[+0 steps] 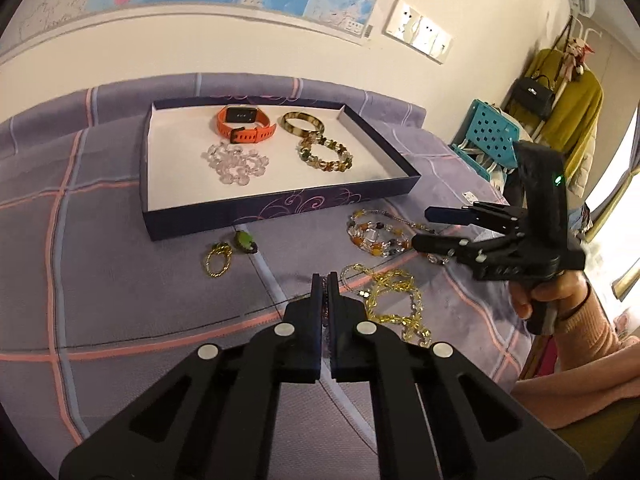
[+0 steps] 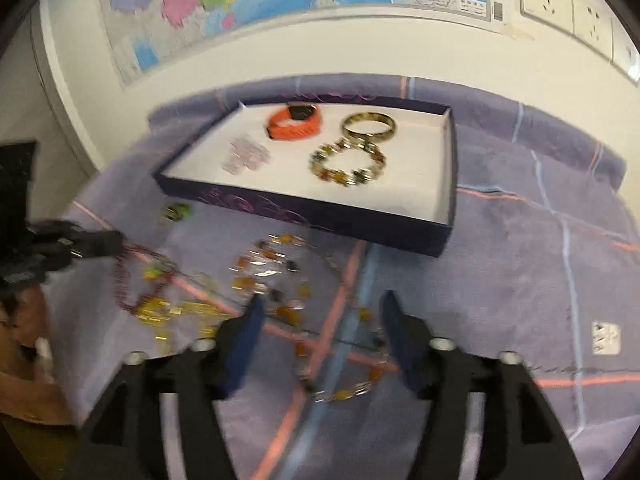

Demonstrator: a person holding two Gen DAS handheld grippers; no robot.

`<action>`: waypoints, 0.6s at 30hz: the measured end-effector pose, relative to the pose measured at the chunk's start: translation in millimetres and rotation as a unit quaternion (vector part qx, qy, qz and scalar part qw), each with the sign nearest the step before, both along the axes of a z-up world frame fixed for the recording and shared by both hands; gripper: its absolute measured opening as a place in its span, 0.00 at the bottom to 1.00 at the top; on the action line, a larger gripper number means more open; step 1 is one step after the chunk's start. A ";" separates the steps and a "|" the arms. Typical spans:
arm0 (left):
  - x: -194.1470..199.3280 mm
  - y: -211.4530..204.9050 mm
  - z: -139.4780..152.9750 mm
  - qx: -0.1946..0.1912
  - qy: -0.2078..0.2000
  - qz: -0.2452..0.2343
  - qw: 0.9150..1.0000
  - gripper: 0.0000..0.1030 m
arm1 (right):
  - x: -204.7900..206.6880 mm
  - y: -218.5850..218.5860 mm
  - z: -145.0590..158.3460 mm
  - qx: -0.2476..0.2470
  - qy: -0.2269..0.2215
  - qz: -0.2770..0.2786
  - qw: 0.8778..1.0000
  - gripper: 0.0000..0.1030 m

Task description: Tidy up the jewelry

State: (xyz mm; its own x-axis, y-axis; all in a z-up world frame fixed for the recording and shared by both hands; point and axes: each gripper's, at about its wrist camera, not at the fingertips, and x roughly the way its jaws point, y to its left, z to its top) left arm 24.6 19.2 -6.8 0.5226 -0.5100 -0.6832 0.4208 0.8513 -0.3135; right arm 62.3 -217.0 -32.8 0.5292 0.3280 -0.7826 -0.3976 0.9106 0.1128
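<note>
A dark purple tray (image 1: 280, 210) (image 2: 360, 228) with a white floor holds an orange watch (image 1: 244, 124) (image 2: 296, 122), a horn bangle (image 1: 302, 124) (image 2: 369, 126), a clear bead bracelet (image 1: 238, 162) and a brown bead bracelet (image 1: 326, 154) (image 2: 348, 166). My left gripper (image 1: 325, 280) is shut on a thin dark red bead strand (image 2: 132, 276) that trails over the cloth. My right gripper (image 2: 322, 308) is open above an amber bead necklace (image 1: 378, 236) (image 2: 276, 276). A yellow chain (image 1: 396, 304) (image 2: 172, 312) lies beside it.
A small gold chain (image 1: 218, 260) and a green pendant (image 1: 245, 241) (image 2: 176, 212) lie in front of the tray. A purple checked cloth (image 1: 120, 280) covers the surface. A blue chair (image 1: 490, 136) and hung clothes stand at the right. A white tag (image 2: 606, 338) lies on the cloth.
</note>
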 end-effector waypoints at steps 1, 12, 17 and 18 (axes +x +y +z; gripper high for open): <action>-0.4 1.5 0.2 -0.001 0.001 0.002 1.000 0.03 | 0.8 1.7 -2.9 0.004 0.007 0.007 1.000 0.65; -9.7 3.4 9.9 -0.023 -0.002 -0.012 1.000 0.03 | 0.8 22.6 -2.9 -0.028 -0.010 0.041 0.999 0.08; -9.6 2.7 17.5 -0.029 -0.010 -0.015 0.999 0.03 | 1.4 12.3 6.8 0.026 0.000 0.030 0.999 0.08; -9.8 2.5 20.5 -0.029 -0.014 -0.015 0.999 0.03 | 0.7 9.6 11.7 0.041 -0.001 0.030 0.999 0.08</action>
State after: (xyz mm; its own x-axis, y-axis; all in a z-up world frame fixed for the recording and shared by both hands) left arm 14.8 21.7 13.7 0.5245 -0.5643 -0.6376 0.4553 0.8187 -0.3500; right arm 63.1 -207.4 -21.1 0.5083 0.4223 -0.7505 -0.4510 0.8730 0.1858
